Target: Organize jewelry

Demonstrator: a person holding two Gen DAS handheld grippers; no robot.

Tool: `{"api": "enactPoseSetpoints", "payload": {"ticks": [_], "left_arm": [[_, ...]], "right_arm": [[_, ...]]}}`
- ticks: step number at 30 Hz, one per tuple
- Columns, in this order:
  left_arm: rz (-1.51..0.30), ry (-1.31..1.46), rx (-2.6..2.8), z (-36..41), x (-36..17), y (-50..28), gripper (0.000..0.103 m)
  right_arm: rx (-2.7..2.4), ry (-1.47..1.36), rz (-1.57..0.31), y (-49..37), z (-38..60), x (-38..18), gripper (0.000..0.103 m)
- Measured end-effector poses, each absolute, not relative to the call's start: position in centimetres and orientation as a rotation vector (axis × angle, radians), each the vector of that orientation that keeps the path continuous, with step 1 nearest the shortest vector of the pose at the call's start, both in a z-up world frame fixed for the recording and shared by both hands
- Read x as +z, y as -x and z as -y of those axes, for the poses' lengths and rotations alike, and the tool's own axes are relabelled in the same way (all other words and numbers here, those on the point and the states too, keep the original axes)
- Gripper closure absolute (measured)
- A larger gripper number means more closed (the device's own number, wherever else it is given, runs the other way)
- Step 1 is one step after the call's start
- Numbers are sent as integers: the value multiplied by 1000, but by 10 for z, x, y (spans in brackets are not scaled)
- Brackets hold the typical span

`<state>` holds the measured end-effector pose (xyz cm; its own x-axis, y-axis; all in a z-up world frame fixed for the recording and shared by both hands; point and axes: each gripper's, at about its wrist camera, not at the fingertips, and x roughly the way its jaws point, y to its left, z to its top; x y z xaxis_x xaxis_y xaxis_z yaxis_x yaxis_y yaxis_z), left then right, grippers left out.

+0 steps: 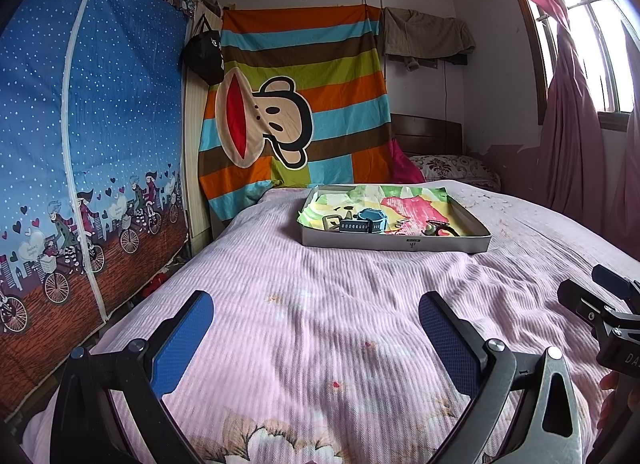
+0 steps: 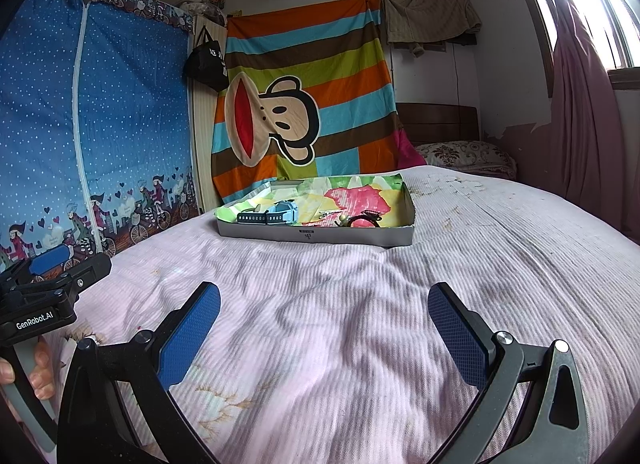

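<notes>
1 tray (image 2: pixel 316 235), 1 blue watch (image 2: pixel 276 215), 1 black bracelet (image 2: pixel 362 220) (other bits unclear), 2 grippers.

Bed (image 1: pixel 320 284) under a pink ribbed floral cover, shallow grey cardboard tray (image 1: pixel 394 242) lying flat on it, patterned pillow (image 1: pixel 456 168) beyond the tray by the headboard

In my left wrist view the picture's right edge is cutting off my right gripper (image 1: pixel 616 304), so its finger spread is staying unreadable there, and my fingertips (image 1: pixel 612 388) are only peeking in beneath it. In my right wrist view the tray's (image 2: pixel 316 238) near wall is hiding the lower parts of the blue watch (image 2: pixel 276 214) and the dark ring-shaped piece (image 2: pixel 362 221). The small items between them are showing too small for me to identify.
</notes>
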<state>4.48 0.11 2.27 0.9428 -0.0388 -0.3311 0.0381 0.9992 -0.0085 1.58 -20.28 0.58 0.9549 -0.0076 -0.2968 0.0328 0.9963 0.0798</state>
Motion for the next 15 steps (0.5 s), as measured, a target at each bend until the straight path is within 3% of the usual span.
{"api": "enactPoseSetpoints", "payload": {"ticks": [15], "left_arm": [[-336, 3, -40, -1, 23, -45, 0]], "right_arm": [[-21, -83, -300, -16, 202, 6, 1]]}}
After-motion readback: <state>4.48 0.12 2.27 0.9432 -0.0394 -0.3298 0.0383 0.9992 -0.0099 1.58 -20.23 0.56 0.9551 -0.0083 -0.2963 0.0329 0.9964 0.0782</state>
